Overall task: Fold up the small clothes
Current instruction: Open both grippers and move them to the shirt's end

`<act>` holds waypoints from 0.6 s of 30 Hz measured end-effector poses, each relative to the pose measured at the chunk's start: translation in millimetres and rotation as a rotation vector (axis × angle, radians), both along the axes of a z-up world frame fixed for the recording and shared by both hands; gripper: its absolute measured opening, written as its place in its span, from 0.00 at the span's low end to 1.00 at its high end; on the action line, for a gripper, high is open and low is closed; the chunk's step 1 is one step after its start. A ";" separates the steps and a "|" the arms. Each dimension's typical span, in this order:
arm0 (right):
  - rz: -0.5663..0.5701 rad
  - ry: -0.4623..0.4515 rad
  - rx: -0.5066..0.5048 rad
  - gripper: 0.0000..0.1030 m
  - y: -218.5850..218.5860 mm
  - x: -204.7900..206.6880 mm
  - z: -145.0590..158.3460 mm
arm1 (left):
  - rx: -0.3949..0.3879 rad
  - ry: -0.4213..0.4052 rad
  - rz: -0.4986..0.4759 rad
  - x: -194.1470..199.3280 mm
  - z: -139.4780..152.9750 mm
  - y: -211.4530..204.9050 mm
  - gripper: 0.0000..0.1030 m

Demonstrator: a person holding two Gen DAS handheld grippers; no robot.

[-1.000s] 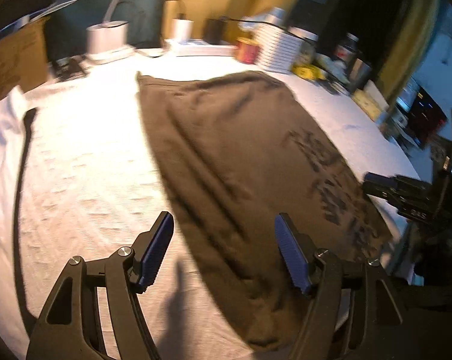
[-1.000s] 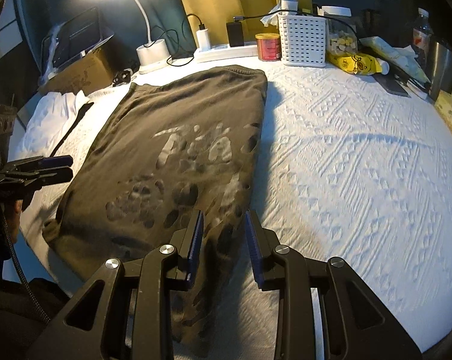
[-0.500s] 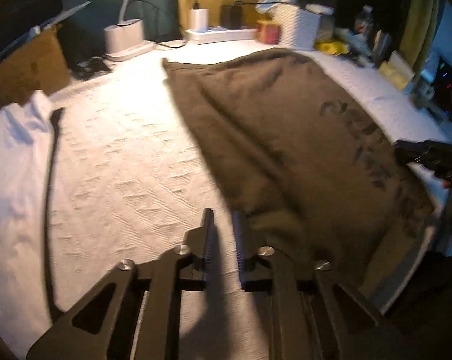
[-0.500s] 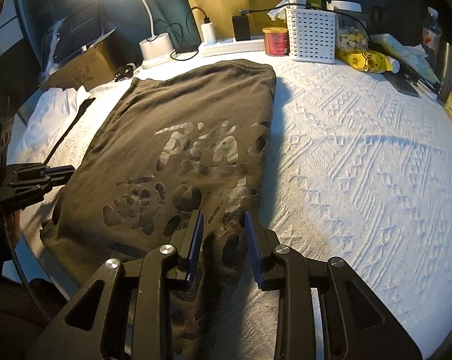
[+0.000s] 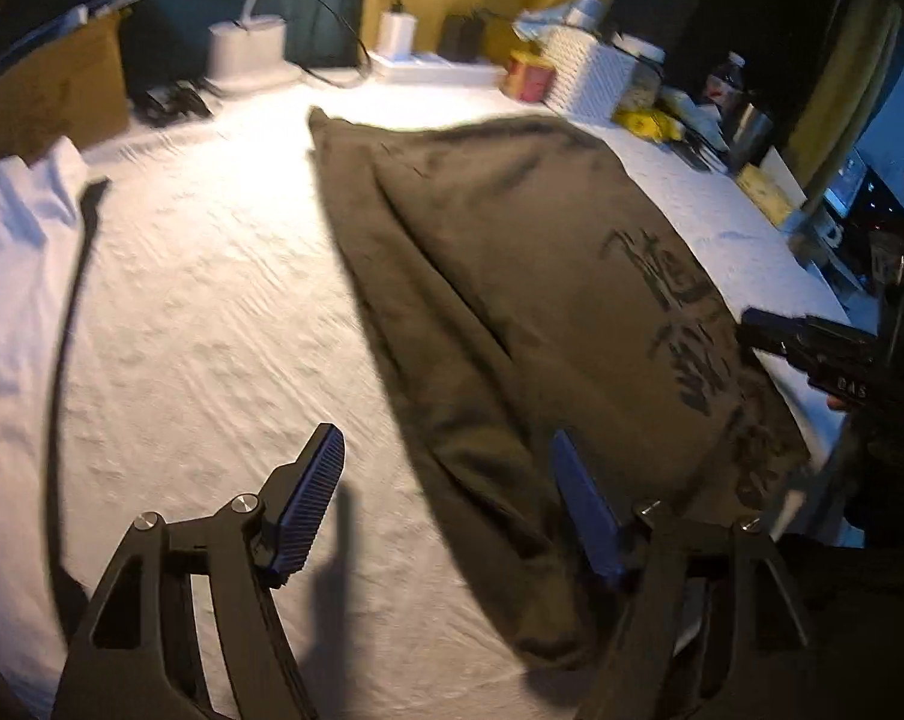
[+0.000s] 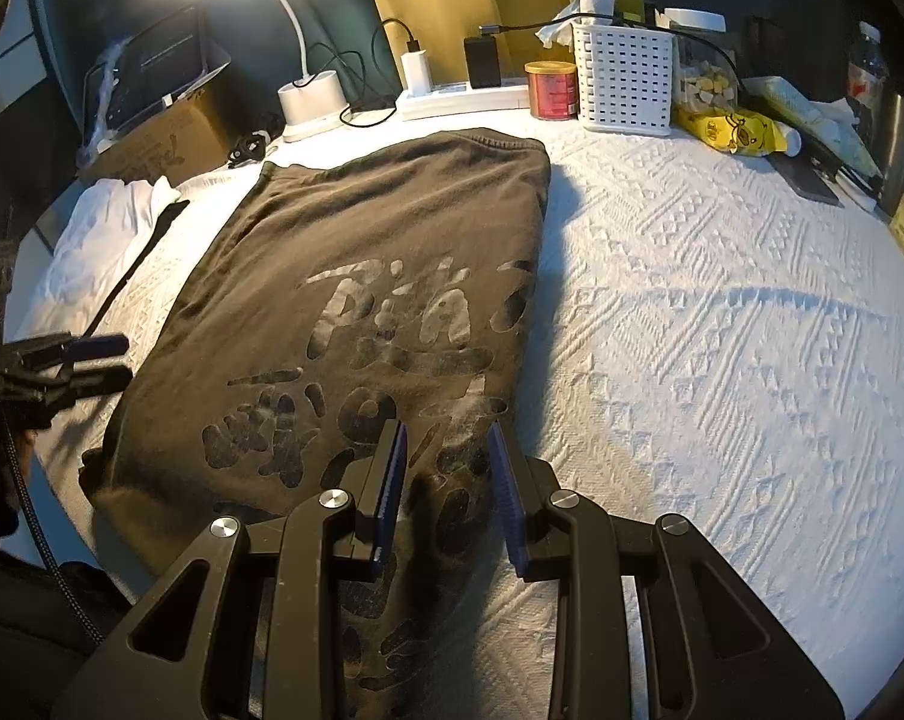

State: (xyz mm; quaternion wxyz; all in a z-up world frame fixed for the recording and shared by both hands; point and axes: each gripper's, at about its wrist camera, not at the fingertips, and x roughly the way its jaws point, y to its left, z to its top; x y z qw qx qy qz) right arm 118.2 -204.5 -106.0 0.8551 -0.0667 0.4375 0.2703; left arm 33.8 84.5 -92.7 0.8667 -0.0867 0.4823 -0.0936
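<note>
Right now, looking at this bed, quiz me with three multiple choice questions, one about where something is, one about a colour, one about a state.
1. Where does the red tin stand?
A. beside the white basket
B. on the shirt
C. on the cardboard box

2. What colour is the shirt?
A. white
B. dark brown
C. yellow

3. How are the left gripper fingers?
A. shut on the shirt
B. spread apart, holding nothing
C. shut on a cable

Answers: 1 A, the tin stands right next to the basket at the far edge. 2 B, the cloth is dark brown with a print. 3 B, the fingers have just been opening and hover over the shirt's edge with nothing pinched.
</note>
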 end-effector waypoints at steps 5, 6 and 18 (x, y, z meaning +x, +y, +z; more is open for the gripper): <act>-0.008 0.005 -0.004 0.30 -3.9 -4.0 -2.4 | 0.079 0.005 -0.012 -10.8 -3.7 -9.3 0.70; -0.009 0.006 -0.004 0.30 -4.3 -5.1 -2.8 | 0.084 0.006 -0.008 -12.8 -3.6 -8.4 0.70; 0.005 -0.003 0.000 0.30 2.5 -17.1 -0.7 | 0.223 0.009 0.050 -29.6 -6.7 7.8 0.70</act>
